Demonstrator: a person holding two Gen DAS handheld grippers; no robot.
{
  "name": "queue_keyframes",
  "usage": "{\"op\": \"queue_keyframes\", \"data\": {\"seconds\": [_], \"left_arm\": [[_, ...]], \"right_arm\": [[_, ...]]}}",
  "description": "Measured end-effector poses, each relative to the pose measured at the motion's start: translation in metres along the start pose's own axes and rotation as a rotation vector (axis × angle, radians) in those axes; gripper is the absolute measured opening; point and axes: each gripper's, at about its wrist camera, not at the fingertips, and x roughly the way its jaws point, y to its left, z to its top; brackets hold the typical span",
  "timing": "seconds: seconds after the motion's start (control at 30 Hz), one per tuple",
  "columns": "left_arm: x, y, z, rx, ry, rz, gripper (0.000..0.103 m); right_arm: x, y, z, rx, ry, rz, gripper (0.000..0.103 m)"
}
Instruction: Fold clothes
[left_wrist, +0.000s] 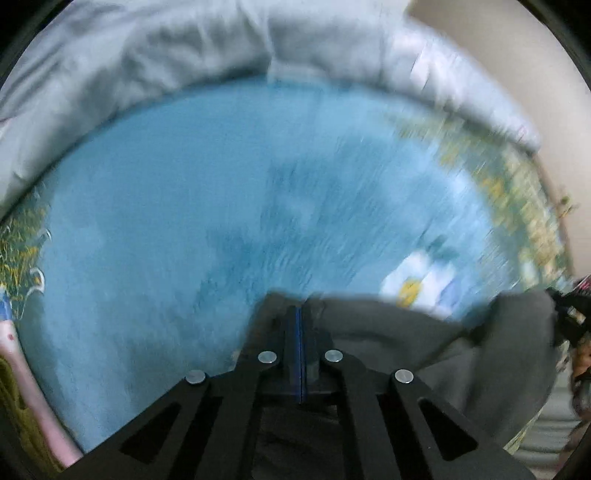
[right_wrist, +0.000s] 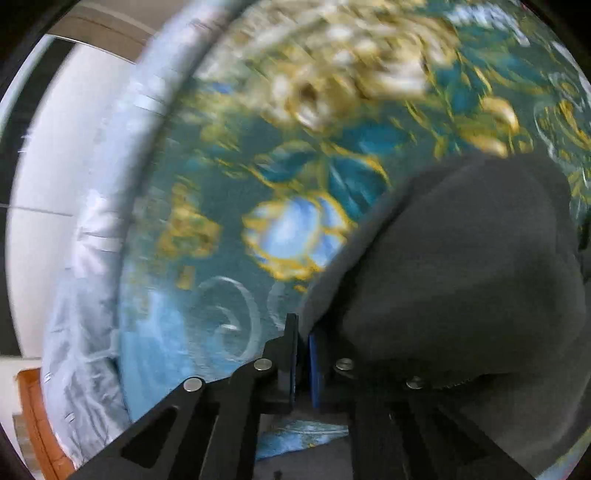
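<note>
- Left wrist view: left gripper (left_wrist: 300, 314) pinching dark grey garment (left_wrist: 424, 343) over blue blanket (left_wrist: 184, 203).
- Right gripper (right_wrist: 301, 332) nipping same garment; no legible writing.

A fluffy blue blanket with gold floral border (left_wrist: 166, 206) covers the bed — crumpled pale-grey bedding (left_wrist: 155, 48) heaps along its far edge, a plain cream wall (left_wrist: 491, 44) beyond.

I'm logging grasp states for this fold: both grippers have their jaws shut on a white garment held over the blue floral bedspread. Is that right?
Not quite: the garment is dark grey, not white, as the right wrist view shows best. The rest stands: the left gripper and the right gripper each have their jaws shut on its cloth, over the blue floral bedspread.
</note>
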Motion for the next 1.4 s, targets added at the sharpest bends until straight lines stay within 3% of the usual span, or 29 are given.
{"op": "queue_keyframes", "data": {"seconds": [0.1, 0.13, 0.17, 0.27, 0.33, 0.43, 0.47, 0.5, 0.53, 0.57, 0.6, 0.77, 0.83, 1.03, 1.13, 1.23, 1.4], "left_arm": [[-0.070, 0.018, 0.013, -0.075, -0.295, -0.046, 0.000], [-0.087, 0.027, 0.017, -0.103, -0.348, -0.042, 0.000], [-0.101, 0.035, 0.022, -0.130, -0.394, -0.039, 0.000], [-0.083, 0.053, 0.030, -0.175, -0.277, -0.006, 0.000], [-0.052, 0.059, 0.025, -0.189, -0.122, -0.024, 0.000], [-0.014, 0.068, 0.012, -0.218, 0.047, -0.055, 0.002], [-0.005, 0.067, 0.009, -0.222, 0.066, -0.061, 0.005], [0.003, 0.066, 0.006, -0.225, 0.084, -0.068, 0.022], [0.012, 0.065, 0.005, -0.227, 0.098, -0.071, 0.049], [0.020, 0.064, 0.005, -0.229, 0.112, -0.075, 0.056], [0.028, 0.063, 0.005, -0.232, 0.125, -0.081, 0.057], [0.058, 0.078, 0.006, -0.374, 0.199, -0.262, 0.057], [0.053, 0.078, 0.005, -0.384, 0.199, -0.391, 0.057], [0.024, 0.066, -0.009, -0.240, 0.210, -0.402, 0.044], [0.026, 0.065, -0.020, -0.217, 0.201, -0.528, 0.044], [0.059, 0.075, -0.024, -0.306, 0.283, -0.496, 0.044], [0.061, 0.087, -0.029, -0.411, 0.242, -0.551, 0.055]], "right_arm": [[-0.061, 0.017, -0.005, -0.159, -0.229, 0.248, 0.005], [-0.080, 0.023, -0.009, -0.222, -0.291, 0.308, 0.005], [-0.091, 0.030, -0.013, -0.286, -0.319, 0.317, 0.005], [-0.084, 0.027, -0.016, -0.296, -0.295, 0.265, 0.005], [-0.070, 0.013, -0.016, -0.230, -0.263, 0.249, 0.005], [-0.057, -0.018, -0.016, -0.133, -0.222, 0.161, 0.005], [-0.056, -0.028, -0.018, -0.119, -0.210, 0.126, 0.005], [-0.056, -0.035, -0.019, -0.114, -0.206, 0.108, 0.005], [-0.056, -0.043, -0.021, -0.109, -0.200, 0.090, 0.005], [-0.056, -0.050, -0.024, -0.104, -0.189, 0.076, 0.005], [-0.056, -0.057, -0.026, -0.100, -0.178, 0.062, 0.005], [-0.051, -0.086, -0.039, -0.076, -0.131, 0.054, 0.005], [-0.051, -0.096, -0.041, -0.043, -0.121, 0.069, 0.005], [-0.051, -0.100, -0.042, -0.023, -0.110, 0.071, 0.005], [-0.050, -0.101, -0.042, -0.022, -0.103, 0.074, 0.005], [-0.049, -0.102, -0.041, -0.019, -0.094, 0.073, 0.006], [-0.051, -0.103, -0.039, -0.001, -0.077, 0.076, 0.006]]}}
